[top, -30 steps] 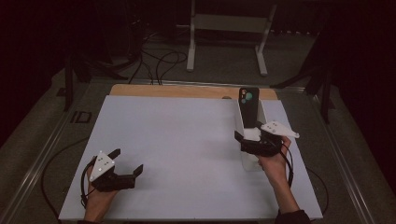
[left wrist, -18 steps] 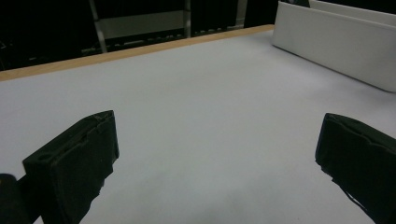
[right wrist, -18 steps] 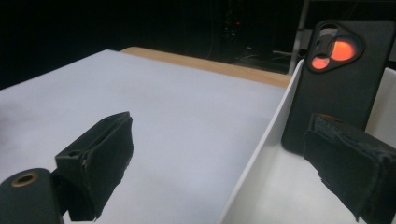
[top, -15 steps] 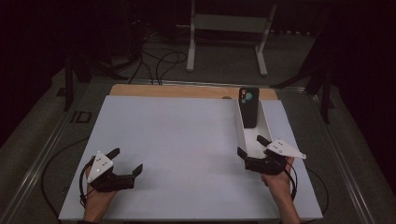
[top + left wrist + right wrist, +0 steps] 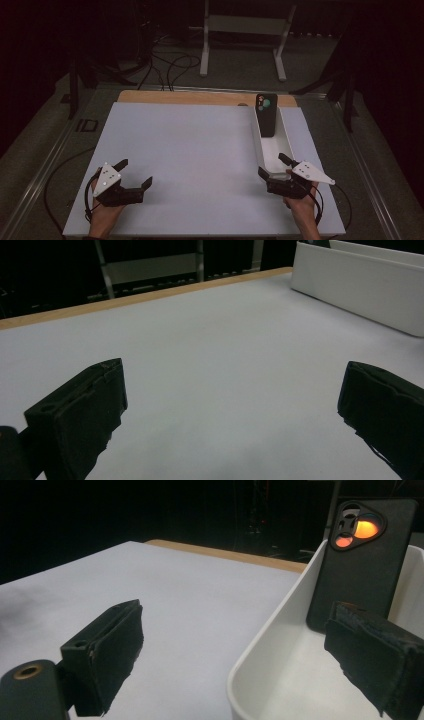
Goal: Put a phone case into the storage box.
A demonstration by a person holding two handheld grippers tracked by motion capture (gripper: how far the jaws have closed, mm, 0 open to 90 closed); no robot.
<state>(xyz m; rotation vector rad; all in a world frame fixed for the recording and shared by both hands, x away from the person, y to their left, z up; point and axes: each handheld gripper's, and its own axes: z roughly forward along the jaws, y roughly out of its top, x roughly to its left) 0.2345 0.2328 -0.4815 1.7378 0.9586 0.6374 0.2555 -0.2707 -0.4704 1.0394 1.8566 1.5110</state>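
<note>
A black phone point(image 5: 266, 114) stands upright against the far end of a long white tray point(image 5: 286, 134) at the right of the white board. In the right gripper view the phone point(image 5: 367, 565) shows its back, with orange light in its camera cut-out. My right gripper point(image 5: 270, 164) is open at the tray's near end. There one jaw is over the board outside the tray wall point(image 5: 270, 630) and the other is inside the tray, well short of the phone. My left gripper point(image 5: 136, 171) rests open on the board at the near left, holding nothing.
The white board point(image 5: 190, 150) lies on a wooden table top point(image 5: 180, 96). The left gripper view has the tray's side wall point(image 5: 360, 290) far off to the right. Behind the table stand a white metal frame point(image 5: 245, 30) and floor cables point(image 5: 170, 65).
My right gripper has drawn back toward the person along the tray, staying open. The phone and my left gripper have not moved.
</note>
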